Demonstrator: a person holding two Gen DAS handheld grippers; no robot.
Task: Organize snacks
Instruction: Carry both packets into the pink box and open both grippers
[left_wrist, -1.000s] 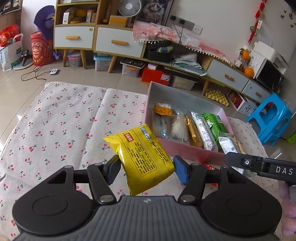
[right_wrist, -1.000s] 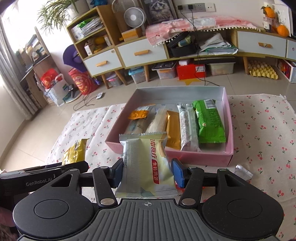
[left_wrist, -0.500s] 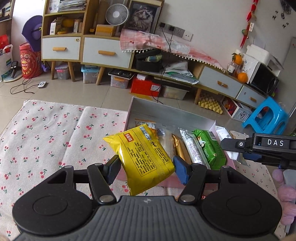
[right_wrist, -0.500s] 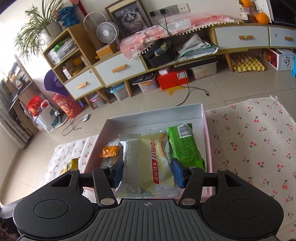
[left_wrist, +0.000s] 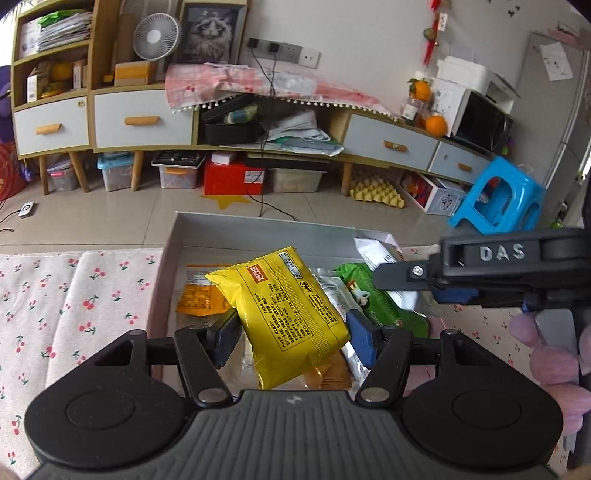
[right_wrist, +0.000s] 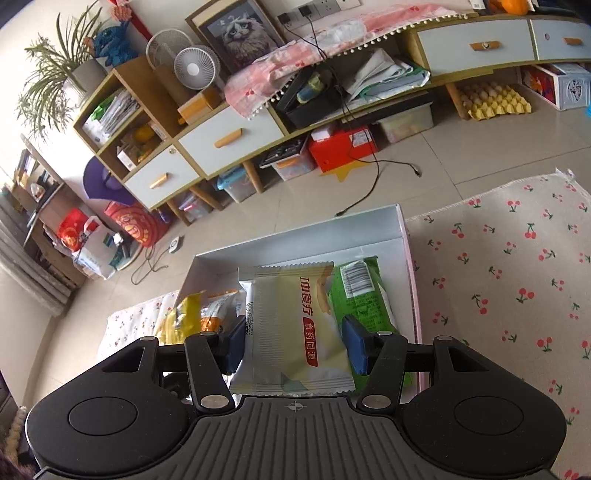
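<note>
Both hands are over the shallow pink cardboard box with the pale grey inside (left_wrist: 258, 227), which sits on the cherry-print cloth (left_wrist: 74, 295). The left gripper (left_wrist: 291, 332) has its blue pads closed against the sides of a puffy yellow snack packet (left_wrist: 288, 314), whose long axis runs up and away from the fingers, tilted a little to the left. The right gripper (right_wrist: 295, 343) is pinched in the same way on a flat white-and-yellow wrapped biscuit pack (right_wrist: 295, 325), which stands lengthwise along the fingers. Directly beneath and ahead of both lie the snacks already in the box: a green wrapper (right_wrist: 360, 295), an orange-labelled clear pack (left_wrist: 199, 299) and others in a row, their lengths pointing toward the far wall of the box. Each packet looks roughly parallel to that row. The right one seems nearer a free slot beside the green wrapper, so I'd guess it goes down first. A second ago both packets hung over the cloth, short of the near wall; now they have come forward above the box's contents.
</note>
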